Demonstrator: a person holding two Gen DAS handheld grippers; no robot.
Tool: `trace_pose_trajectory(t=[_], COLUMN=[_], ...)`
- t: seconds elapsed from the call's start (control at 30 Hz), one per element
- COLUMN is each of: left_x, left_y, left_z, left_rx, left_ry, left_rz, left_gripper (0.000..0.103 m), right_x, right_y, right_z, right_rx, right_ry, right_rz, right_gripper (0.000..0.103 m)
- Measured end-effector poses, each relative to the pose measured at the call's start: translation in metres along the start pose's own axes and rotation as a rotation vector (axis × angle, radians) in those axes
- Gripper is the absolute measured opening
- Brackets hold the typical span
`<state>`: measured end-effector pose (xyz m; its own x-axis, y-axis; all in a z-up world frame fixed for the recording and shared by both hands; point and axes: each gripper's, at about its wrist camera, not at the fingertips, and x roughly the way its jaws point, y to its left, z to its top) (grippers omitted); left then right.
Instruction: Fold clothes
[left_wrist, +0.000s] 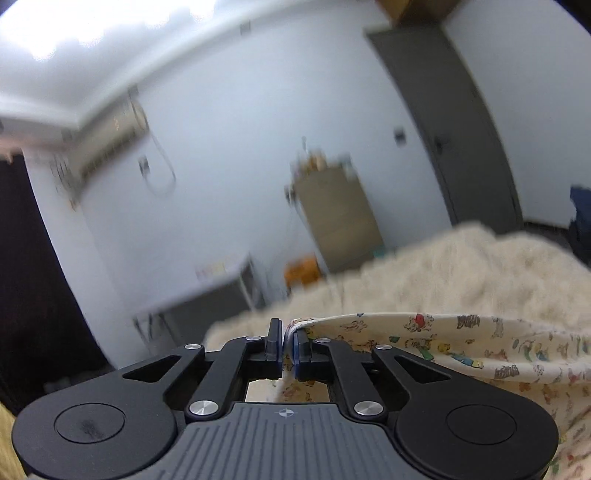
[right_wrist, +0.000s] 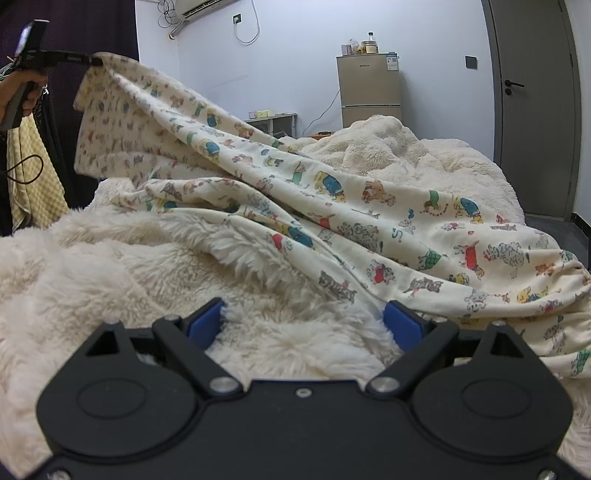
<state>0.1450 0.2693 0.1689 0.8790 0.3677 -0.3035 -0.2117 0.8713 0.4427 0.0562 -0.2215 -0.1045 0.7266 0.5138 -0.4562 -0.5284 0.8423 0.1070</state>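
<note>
Lifting the printed garment (right_wrist: 332, 206) by one edge: keep the pinch firm and raise until the cloth hangs clear of the fluffy blanket (right_wrist: 110, 266). Left gripper (left_wrist: 286, 341) has its jaws clamped on that hem, held high, pointing slightly downward. Right gripper (right_wrist: 304, 321) rests low, jaws apart, blanket between them, garment just beyond its right jaw.

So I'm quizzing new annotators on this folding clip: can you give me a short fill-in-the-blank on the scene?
1. The left gripper has its jaws closed on an edge of the ____-print garment.
2. The right gripper has its jaws ____, over the fluffy cream blanket.
3. The garment's pinched edge is held ____ than the part lying on the blanket.
4. The grey fridge stands to the ____ of the door in the right wrist view.

Missing words: animal; open; higher; left
</note>
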Motion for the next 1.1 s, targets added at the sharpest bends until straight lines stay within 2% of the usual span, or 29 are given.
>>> trace_pose_trajectory(t=[0.03, 0.07, 0.13, 0.2, 0.23, 0.37, 0.43, 0.5, 0.57, 0.6, 0.63, 0.7, 0.83, 0.9, 0.93, 1.0, 1.1], left_x=[0.025, 0.052, 0.097, 0.125, 0.133, 0.132, 0.128, 0.123, 0.116, 0.111, 0.108, 0.105, 0.089, 0.082, 0.081, 0.089, 0.105], left_y=[-0.004, -0.009, -0.017, -0.021, -0.021, -0.005, 0.015, 0.030, 0.044, 0.048, 0.049, 0.048, 0.022, 0.008, 0.001, -0.012, -0.034], left_z=[-0.007, -0.022, -0.061, -0.102, -0.121, -0.164, -0.187, -0.203, -0.204, -0.200, -0.196, -0.189, -0.185, -0.193, -0.198, -0.212, -0.227], left_rx=[0.015, 0.015, -0.031, -0.134, -0.186, -0.329, -0.471, -0.559, -0.589, -0.582, -0.568, -0.531, -0.335, -0.237, -0.192, -0.132, -0.078], left_ry=[0.073, 0.159, 0.326, 0.442, 0.476, 0.492, 0.501, 0.480, 0.421, 0.382, 0.371, 0.380, 0.419, 0.422, 0.417, 0.402, 0.361], left_rz=[0.031, 0.028, -0.034, -0.129, -0.166, -0.243, -0.337, -0.338, -0.248, -0.212, -0.225, -0.307, -0.480, -0.510, -0.500, -0.450, -0.328], left_gripper=[0.051, 0.056, 0.055, 0.055, 0.055, 0.057, 0.065, 0.069, 0.063, 0.061, 0.057, 0.056, 0.058, 0.066, 0.075, 0.077, 0.079], right_x=[0.000, 0.000, 0.000, 0.000, 0.000, 0.000, 0.000, 0.000, 0.001, 0.001, 0.000, 0.000, 0.000, 0.000, 0.000, -0.001, -0.001], right_y=[0.000, 0.001, 0.001, 0.002, 0.002, 0.002, 0.002, 0.002, 0.002, 0.002, 0.002, 0.003, 0.003, 0.003, 0.003, 0.003, 0.003], right_z=[0.000, 0.001, 0.001, 0.001, 0.001, 0.001, 0.001, 0.002, 0.002, 0.002, 0.002, 0.002, 0.001, 0.001, 0.000, 0.000, 0.000], right_rx=[0.000, 0.000, -0.002, -0.004, -0.004, -0.002, -0.002, -0.002, -0.002, -0.002, -0.002, -0.002, -0.002, -0.001, 0.000, -0.001, -0.001], right_ry=[0.000, 0.001, 0.000, 0.000, 0.000, 0.001, 0.001, 0.002, 0.003, 0.003, 0.003, 0.002, 0.002, 0.002, 0.002, 0.002, 0.002], right_rz=[0.000, 0.000, -0.002, -0.004, -0.004, -0.004, -0.005, -0.005, -0.005, -0.006, -0.006, -0.007, -0.008, -0.007, -0.006, -0.007, -0.008], right_gripper=[0.092, 0.092, 0.093, 0.092, 0.092, 0.092, 0.093, 0.093, 0.093, 0.093, 0.093, 0.093, 0.093, 0.093, 0.093, 0.093, 0.093])
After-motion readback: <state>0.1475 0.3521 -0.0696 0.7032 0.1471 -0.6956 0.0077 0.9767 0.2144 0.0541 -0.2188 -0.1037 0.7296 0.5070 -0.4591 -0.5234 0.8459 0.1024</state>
